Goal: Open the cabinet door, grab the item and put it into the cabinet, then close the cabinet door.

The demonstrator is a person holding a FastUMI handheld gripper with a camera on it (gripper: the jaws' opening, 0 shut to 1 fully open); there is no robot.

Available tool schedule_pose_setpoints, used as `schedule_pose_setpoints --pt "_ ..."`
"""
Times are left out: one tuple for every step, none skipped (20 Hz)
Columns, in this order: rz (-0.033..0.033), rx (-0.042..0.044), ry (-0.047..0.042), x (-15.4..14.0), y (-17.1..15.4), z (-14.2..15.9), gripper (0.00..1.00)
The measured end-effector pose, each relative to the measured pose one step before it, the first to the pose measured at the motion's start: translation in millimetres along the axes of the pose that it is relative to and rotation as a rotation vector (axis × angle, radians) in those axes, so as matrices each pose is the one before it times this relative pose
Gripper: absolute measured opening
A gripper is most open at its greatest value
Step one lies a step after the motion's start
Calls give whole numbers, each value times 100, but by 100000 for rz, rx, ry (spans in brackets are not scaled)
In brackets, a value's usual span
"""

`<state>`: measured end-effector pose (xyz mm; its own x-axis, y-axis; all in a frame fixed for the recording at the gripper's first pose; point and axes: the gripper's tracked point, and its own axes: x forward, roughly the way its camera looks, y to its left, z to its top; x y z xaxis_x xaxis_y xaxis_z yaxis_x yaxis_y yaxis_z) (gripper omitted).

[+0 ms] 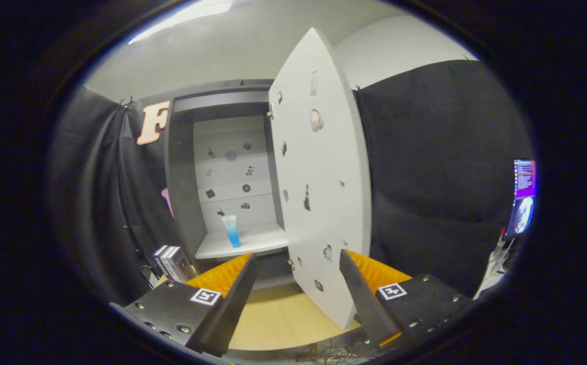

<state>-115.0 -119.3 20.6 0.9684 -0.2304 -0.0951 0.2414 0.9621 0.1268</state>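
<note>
Looking out along the hand-held gripper (293, 284), we've got both fingers spread wide apart and nothing between them but air and the lower edge of the door (319, 203). Nothing is gripped.

That door is swung well open, white, seen nearly edge-on, its inner face dotted with small dark and pale stickers. Its bottom corner hangs between the two fingers and just ahead of them, nearer the right finger (369, 289). Whether that finger touches the door, I can't tell.

Beyond the left finger (227, 289) sits the cabinet (182, 192), grey-framed, its interior wide open to view. The white back panel carries more little stickers. On the shelf (253, 243) inside stands the tube (231, 230), upright, pale with a blue lower half, set toward the left-hand part of the shelf and well apart from the fingers. So the item is in the cabinet, and the door is not yet shut.

Down below, a wooden tabletop (278, 319) spreads under the fingers and the door. A small stack of dark boxes (172, 262) rests just left of the cabinet's base, close beside the left finger. Black cloth hangs on both sides of the cabinet. Far to the right, past the cloth, a lit monitor (523, 197) glows.
</note>
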Motion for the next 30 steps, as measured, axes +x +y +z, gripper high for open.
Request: schedule_pose_setpoints --pt "-1671 24 -173 122 -1518 202 97" --pt "-1244 -353 459 45 -1506 46 97" --pt "-1112 -784 919 449 -1412 -252 97" --pt "-680 -996 923 504 -1293 -75 97" --pt "-141 -1038 416 240 -1225 245 97" --pt "-395 -765 -372 508 -1262 299 97" --pt "353 -558 606 541 -994 -10 97" --pt "681 -263 264 612 -858 93 97" --pt "1254 -156 -42 785 -771 190 97" --pt "1533 -381 317 825 -598 178 97" --pt "1641 -499 177 879 -430 -27 97" --pt "1593 -152 -436 688 -430 290 97" --pt "2928 93 239 527 27 151 97" --pt "2289 -123 1207 512 145 -147 97" --pt "1369 -1590 829 292 -307 -387 97" --pt "2155 -876 770 443 7 -252 96" --pt "2057 -337 907 453 485 -258 96" --pt "1907 853 -114 266 338 145 95" --pt "1847 -614 597 6 227 -77 95" --pt "1925 -114 -257 -76 197 137 95" --pt "2615 -321 554 -452 43 -66 95" --pt "3319 493 -84 -135 499 180 95" --pt "3553 991 484 -129 719 -104 95" --pt "3230 1337 502 -20 808 -53 95" --pt "3120 933 440 -35 628 -113 95" --pt "2927 281 914 31 824 -170 95" --pt "2952 -177 289 326 1012 -213 95" --pt "2789 -216 113 419 1097 -109 95" --pt "2413 -395 323 640 883 -166 95" --pt "2056 -252 610 590 1023 -77 95"
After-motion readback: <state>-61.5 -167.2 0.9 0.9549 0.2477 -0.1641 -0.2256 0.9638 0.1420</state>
